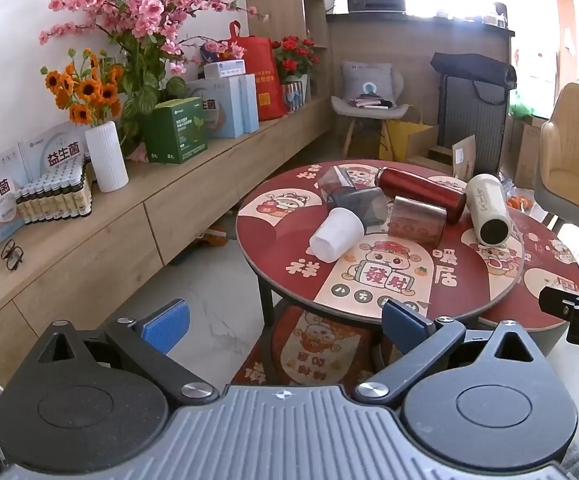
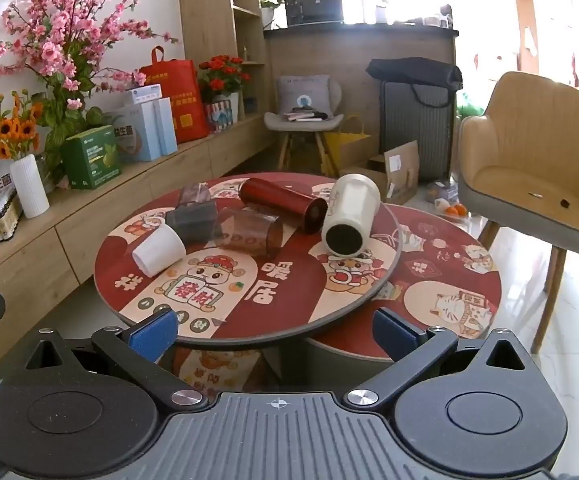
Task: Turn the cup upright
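Note:
Several cups lie on their sides on a round red table [image 1: 369, 292] [image 2: 289, 312]: a white cup [image 1: 336, 234] [image 2: 159, 249], a dark grey cup [image 1: 359, 205] [image 2: 192, 221], a clear brown cup [image 1: 417, 220] [image 2: 249, 232], a clear cup at the back [image 1: 335, 178] [image 2: 191, 194], a red flask [image 1: 419, 192] [image 2: 283, 204] and a cream flask [image 1: 489, 208] [image 2: 349, 214]. My left gripper [image 1: 285, 330] is open and empty, short of the table's near edge. My right gripper [image 2: 275, 330] is open and empty at the near edge.
A lower round table [image 2: 449, 280] sits under the right side. A tan armchair [image 2: 529, 160] stands right. A long wooden sideboard [image 1: 149, 208] with flowers, a white vase [image 1: 106, 156] and boxes runs along the left. The other gripper's tip [image 1: 577, 312] shows at right.

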The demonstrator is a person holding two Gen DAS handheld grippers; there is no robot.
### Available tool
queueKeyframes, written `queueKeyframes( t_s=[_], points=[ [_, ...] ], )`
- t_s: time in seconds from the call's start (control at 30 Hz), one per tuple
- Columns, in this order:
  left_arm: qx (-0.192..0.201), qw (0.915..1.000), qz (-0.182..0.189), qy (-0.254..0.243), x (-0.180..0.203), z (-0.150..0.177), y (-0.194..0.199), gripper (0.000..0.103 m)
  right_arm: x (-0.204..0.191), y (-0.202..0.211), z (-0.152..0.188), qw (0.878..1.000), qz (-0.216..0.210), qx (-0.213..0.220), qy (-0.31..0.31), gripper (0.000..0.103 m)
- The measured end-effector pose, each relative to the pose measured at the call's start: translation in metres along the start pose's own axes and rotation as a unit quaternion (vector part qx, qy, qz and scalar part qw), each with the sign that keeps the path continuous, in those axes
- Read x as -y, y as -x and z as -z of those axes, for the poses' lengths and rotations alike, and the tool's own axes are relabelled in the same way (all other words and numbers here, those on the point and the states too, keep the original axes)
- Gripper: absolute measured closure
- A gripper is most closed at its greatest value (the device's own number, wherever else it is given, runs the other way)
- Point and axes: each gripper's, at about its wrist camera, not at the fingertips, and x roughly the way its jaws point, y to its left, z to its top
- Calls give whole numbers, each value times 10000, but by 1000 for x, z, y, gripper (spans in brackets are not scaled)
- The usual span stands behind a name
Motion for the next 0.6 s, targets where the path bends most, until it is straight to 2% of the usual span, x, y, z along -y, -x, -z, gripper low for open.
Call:
queueKeyframes(
  t_s=[0.6],
  points=[
    [-7, 10000, 9, 32, -1, 0, 2, 0, 1, 0, 0, 10000, 2, -13, 2, 0]
  ],
)
